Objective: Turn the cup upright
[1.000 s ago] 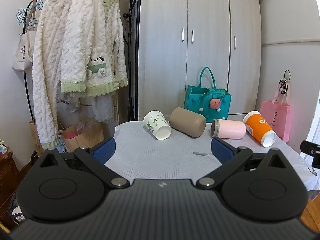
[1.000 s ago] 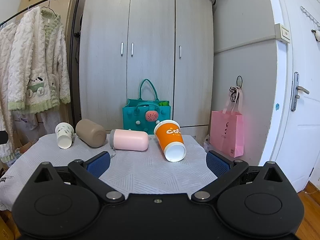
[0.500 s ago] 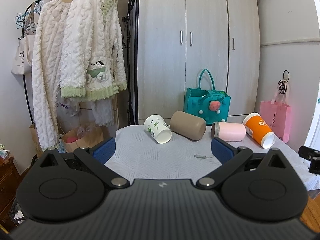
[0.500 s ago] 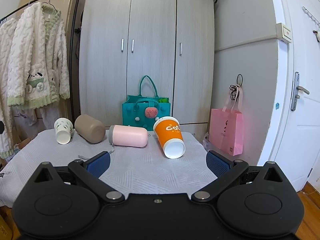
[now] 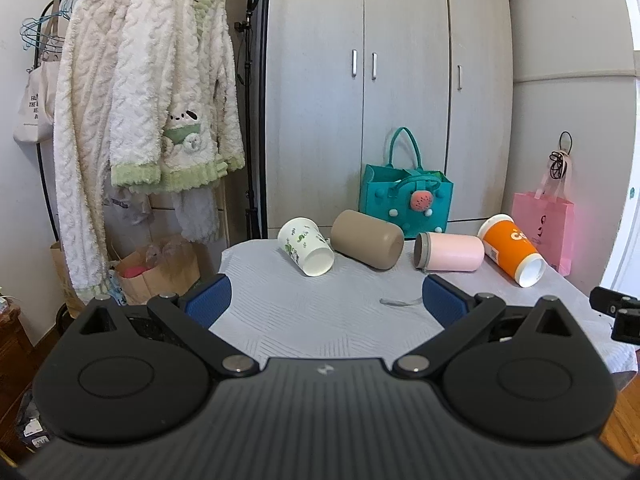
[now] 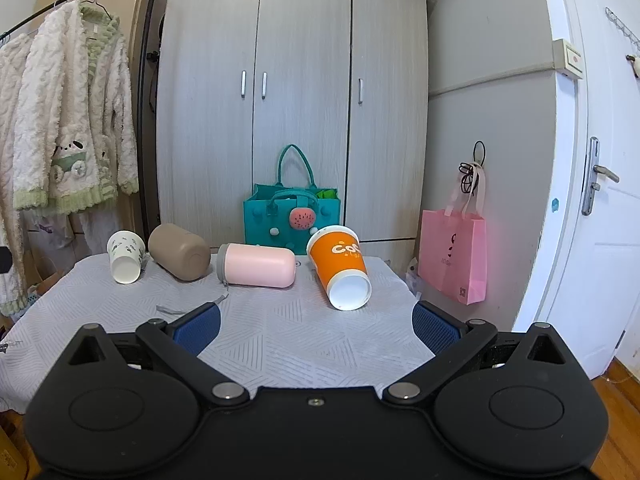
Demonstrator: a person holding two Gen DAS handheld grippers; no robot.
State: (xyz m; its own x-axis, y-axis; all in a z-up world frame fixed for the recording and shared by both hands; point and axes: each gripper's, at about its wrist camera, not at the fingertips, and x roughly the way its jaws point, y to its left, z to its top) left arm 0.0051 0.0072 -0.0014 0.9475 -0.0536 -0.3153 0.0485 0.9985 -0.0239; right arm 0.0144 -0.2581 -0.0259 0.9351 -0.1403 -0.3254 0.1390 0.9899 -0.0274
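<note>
Four cups: white one with green leaf print (image 5: pixel 306 251), plain tan (image 5: pixel 368 239), pink (image 5: pixel 450 251), orange with white lettering (image 6: pixel 341 267). Grey chevron-patterned cloth (image 6: pixel 280 332).

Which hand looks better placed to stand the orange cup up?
Right, probably. The orange cup lies on its side almost straight ahead of the open right claw; from the open left claw it sits far off to the right.

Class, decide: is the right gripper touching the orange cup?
Apart. The right wrist view shows bare tablecloth between the open right gripper and the orange cup.
</note>
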